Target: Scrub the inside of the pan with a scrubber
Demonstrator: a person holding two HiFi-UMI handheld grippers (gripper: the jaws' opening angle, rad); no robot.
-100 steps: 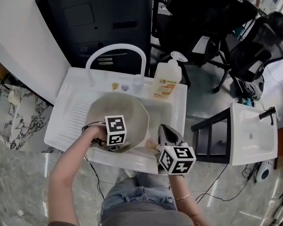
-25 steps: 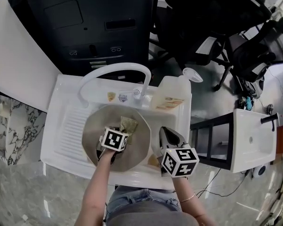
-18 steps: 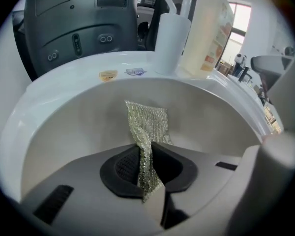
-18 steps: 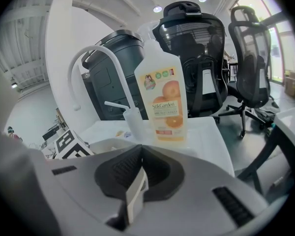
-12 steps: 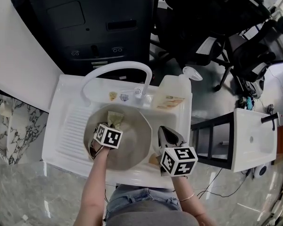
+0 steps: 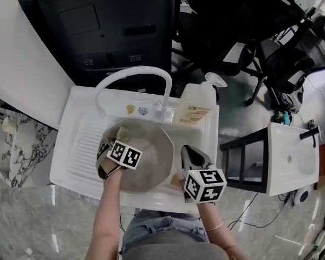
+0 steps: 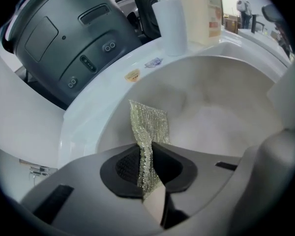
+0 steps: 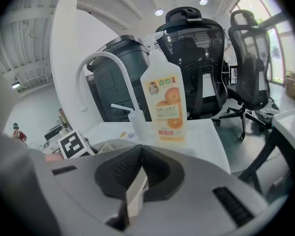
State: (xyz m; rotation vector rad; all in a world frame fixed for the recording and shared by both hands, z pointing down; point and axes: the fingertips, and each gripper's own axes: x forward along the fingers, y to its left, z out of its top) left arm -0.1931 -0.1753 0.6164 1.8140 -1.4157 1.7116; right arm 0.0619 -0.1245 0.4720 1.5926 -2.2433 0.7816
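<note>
Two grips split the job: my left gripper [image 7: 147,173] has its fingers pinching the scrubber [image 7: 148,127] against the far-left inner wall of the pan [image 6: 151,158], while my right gripper [image 8: 137,186] has its fingers clamped on what I take for the pan's right rim, steadying it.

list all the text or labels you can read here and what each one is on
"SukGarden": on the label of the soap bottle, seen in the right gripper view; the print under it is too small to read.
Two stickers on the sink rim: too blurred to read.
Left marker cube and right marker cube: black-and-white square patterns, no words.
</note>
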